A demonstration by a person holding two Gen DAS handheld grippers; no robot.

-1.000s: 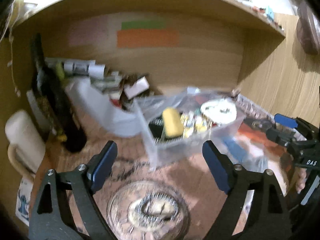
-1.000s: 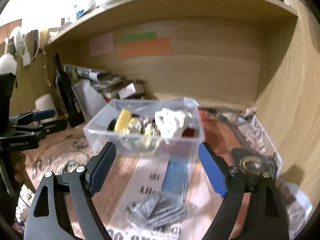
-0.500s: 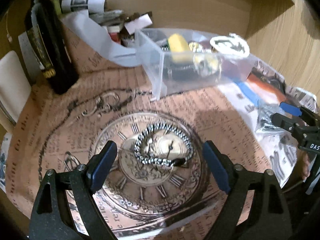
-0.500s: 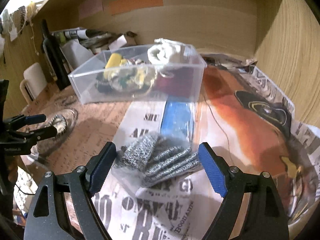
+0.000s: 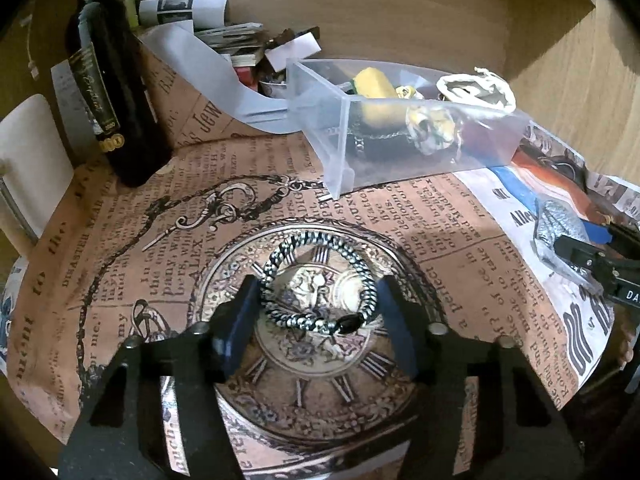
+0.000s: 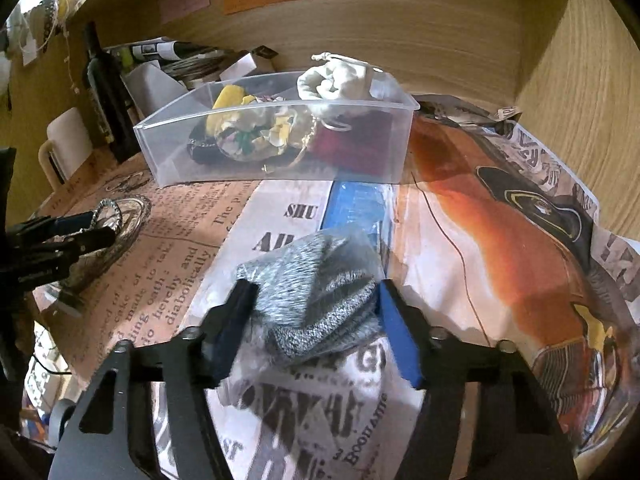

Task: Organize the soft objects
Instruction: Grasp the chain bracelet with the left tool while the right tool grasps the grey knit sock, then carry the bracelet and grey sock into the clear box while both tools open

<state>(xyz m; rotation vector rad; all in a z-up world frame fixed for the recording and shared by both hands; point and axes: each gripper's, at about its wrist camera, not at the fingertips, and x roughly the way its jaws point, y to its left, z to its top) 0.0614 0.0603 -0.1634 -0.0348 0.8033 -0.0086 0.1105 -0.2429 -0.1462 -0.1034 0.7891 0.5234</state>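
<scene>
A black-and-white braided cord ring (image 5: pixel 318 282) lies on the printed paper. My left gripper (image 5: pixel 318 316) is low over it, its blue pads either side of the ring, narrowed around it. A grey knit cloth in a clear bag (image 6: pixel 316 300) lies on the newsprint. My right gripper (image 6: pixel 316 320) has its pads pressing both sides of it. The clear plastic bin (image 6: pixel 276 160) behind holds a yellow item, a patterned pouch, a white drawstring bag (image 6: pixel 338 80) and a dark red cloth. The bin also shows in the left wrist view (image 5: pixel 340 152).
A dark wine bottle (image 5: pixel 114 100) and a cream mug (image 5: pixel 28 160) stand at the left. Papers and small boxes (image 5: pixel 224 40) pile against the wooden back wall. A wooden side wall (image 6: pixel 580 100) closes the right. The right gripper shows in the left view (image 5: pixel 600 256).
Both grippers dropped to the table and narrowed: the left around the cord ring, the right onto the bagged grey cloth. The view tilted down from the bin.
</scene>
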